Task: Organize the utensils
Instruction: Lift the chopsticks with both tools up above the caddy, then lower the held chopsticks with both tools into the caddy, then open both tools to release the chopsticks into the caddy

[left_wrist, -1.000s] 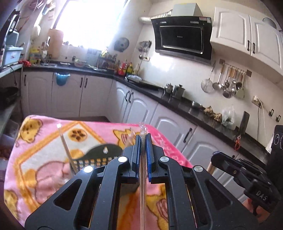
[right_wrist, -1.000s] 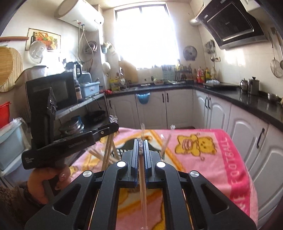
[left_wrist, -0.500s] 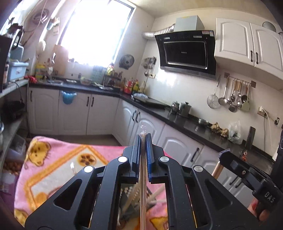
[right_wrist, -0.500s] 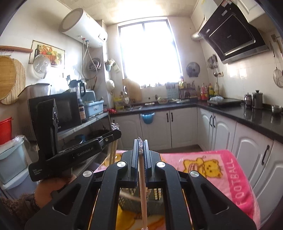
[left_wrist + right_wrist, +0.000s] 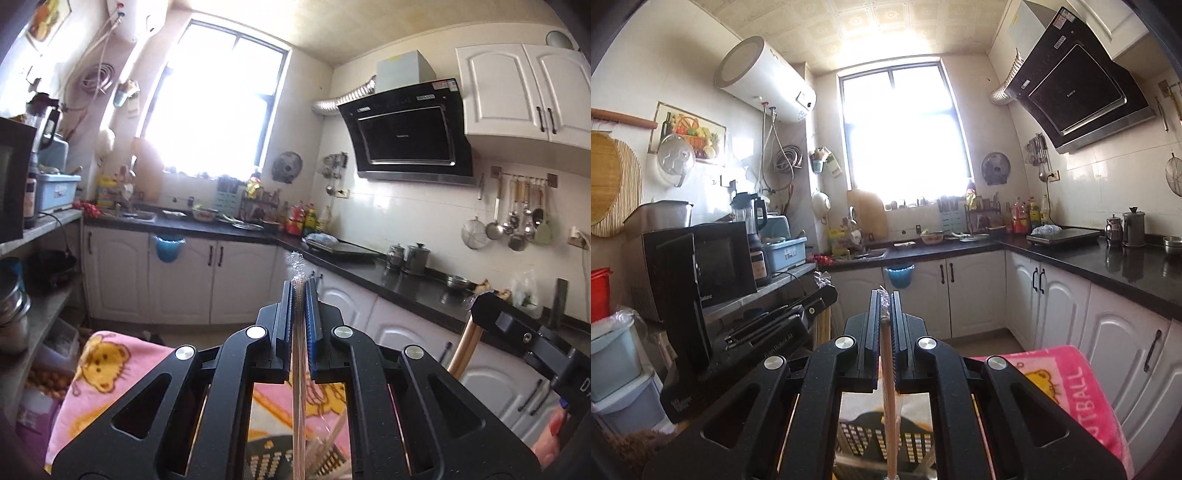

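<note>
My left gripper (image 5: 300, 286) is shut on a plastic-wrapped pair of wooden chopsticks (image 5: 298, 398) that runs down between its blue pads, the wrapper's crinkled end poking past the tips. Below lies a dark slotted basket (image 5: 275, 458) with more chopsticks leaning in it. My right gripper (image 5: 885, 295) is likewise shut on a wrapped pair of chopsticks (image 5: 888, 406), above the same basket (image 5: 875, 432). Each gripper shows in the other's view: the right gripper (image 5: 480, 301) at the right edge, the left gripper (image 5: 827, 291) at the left, both pinching chopsticks held up off the table.
A pink cartoon blanket (image 5: 99, 369) covers the table (image 5: 1071, 387) under the basket. White cabinets with a black counter (image 5: 1108, 266) wrap round the back and right. A shelf with a microwave (image 5: 713, 258) and stacked plastic bins (image 5: 617, 362) stands close on the left.
Both grippers have risen and tipped upward, still shut on their chopsticks. The blanket and basket have dropped to the bottom of both views.
</note>
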A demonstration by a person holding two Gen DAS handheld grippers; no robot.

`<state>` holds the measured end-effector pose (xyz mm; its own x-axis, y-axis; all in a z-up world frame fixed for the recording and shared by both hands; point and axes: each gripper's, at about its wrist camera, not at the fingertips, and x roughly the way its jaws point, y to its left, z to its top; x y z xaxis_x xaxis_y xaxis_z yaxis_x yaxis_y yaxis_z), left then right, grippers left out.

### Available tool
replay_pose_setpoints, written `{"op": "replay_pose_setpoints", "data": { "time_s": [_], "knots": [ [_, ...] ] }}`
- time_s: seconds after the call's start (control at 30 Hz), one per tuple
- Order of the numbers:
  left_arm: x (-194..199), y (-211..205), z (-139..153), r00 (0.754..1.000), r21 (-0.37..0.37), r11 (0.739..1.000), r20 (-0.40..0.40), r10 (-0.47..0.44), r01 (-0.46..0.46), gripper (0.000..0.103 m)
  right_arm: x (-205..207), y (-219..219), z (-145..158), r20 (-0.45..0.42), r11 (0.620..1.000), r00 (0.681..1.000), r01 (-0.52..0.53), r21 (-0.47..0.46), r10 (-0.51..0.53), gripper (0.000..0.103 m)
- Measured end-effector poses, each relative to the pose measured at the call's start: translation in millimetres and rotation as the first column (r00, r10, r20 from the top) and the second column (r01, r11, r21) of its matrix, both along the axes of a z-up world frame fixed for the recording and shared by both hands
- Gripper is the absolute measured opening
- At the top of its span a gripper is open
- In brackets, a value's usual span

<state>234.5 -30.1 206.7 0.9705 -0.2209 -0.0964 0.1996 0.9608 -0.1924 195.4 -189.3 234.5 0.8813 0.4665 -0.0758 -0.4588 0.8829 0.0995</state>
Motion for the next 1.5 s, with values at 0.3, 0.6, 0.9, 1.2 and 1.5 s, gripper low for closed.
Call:
{"op": "replay_pose_setpoints", "data": {
  "time_s": [0.3, 0.6, 0.9, 1.2, 1.5],
  "knots": [
    [29.9, -5.3, -26.7, 0.995, -0.018, 0.995, -0.023, 0.095, -0.095, 0.003, 37.1, -0.3, -20.1, -0.025, 1.000, 0.999, 0.024, 0.011, -0.024, 0.005],
    [45.0, -12.2, -58.4, 0.991, -0.005, 0.993, -0.056, 0.121, -0.121, 0.003, 53.0, 1.7, -52.4, -0.041, 1.000, 0.999, 0.028, 0.008, -0.028, 0.006],
    [44.3, -17.3, -67.3, 0.991, 0.048, 0.994, -0.083, 0.101, -0.098, 0.003, 63.5, 3.6, -76.8, -0.085, 1.000, 0.996, 0.021, -0.007, -0.022, 0.006],
    [42.9, -12.5, -80.8, 0.988, 0.049, 0.996, -0.134, 0.082, -0.076, 0.005, 62.3, 6.9, -95.7, -0.160, 0.999, 0.987, 0.009, -0.031, -0.014, 0.006],
    [34.1, -7.8, -88.6, 0.980, 0.041, 0.998, -0.195, 0.045, -0.038, 0.013, 49.0, 4.9, -102.8, -0.228, 0.999, 0.974, 0.006, -0.048, -0.017, 0.017]
  ]
}}
